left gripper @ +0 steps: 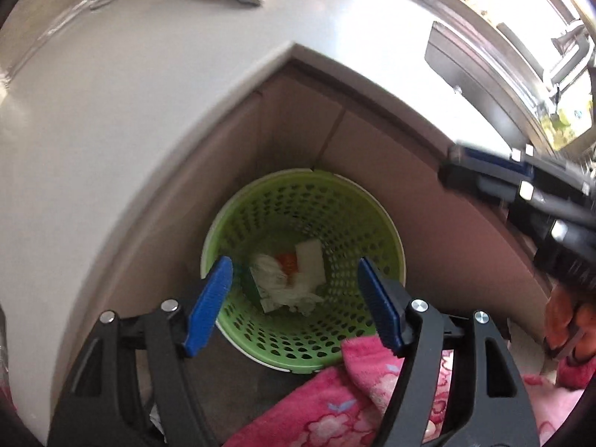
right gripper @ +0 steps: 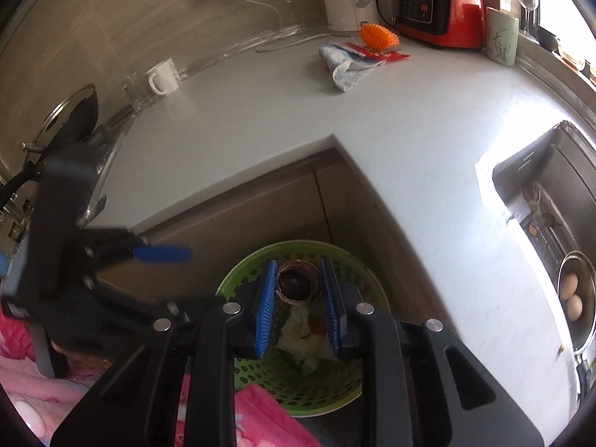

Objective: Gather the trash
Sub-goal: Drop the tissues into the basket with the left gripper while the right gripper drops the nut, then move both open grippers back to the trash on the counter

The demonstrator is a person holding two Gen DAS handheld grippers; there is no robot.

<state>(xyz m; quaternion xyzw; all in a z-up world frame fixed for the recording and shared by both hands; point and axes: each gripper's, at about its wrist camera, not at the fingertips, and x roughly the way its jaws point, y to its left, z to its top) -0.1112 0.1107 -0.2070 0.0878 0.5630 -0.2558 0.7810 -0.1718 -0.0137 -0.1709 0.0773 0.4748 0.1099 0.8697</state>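
Note:
A green perforated trash basket (left gripper: pixel 260 205) stands on the floor in the counter's inner corner; it also shows in the right wrist view (right gripper: pixel 238 283). Crumpled white paper and an orange scrap (left gripper: pixel 287 279) lie in its bottom. My left gripper (left gripper: pixel 294 290) is open and empty above the basket. My right gripper (right gripper: pixel 298 287) is shut on a dark brown rounded shell-like piece of trash (right gripper: pixel 296 285), held over the basket. The right gripper shows blurred at the right of the left wrist view (left gripper: pixel 521 186). The left gripper shows at the left of the right wrist view (right gripper: pixel 164 253).
An L-shaped white countertop (right gripper: pixel 372 111) wraps the corner. On it lie a blue cloth (right gripper: pixel 346 63), an orange spiky ball (right gripper: pixel 380 37), a red wrapper (right gripper: pixel 376 54), a white mug (right gripper: pixel 164 76), a kettle and a red appliance (right gripper: pixel 439 7). A sink (right gripper: pixel 551 223) holds a bowl with two eggs. Pink clothing (left gripper: pixel 335 409) lies below.

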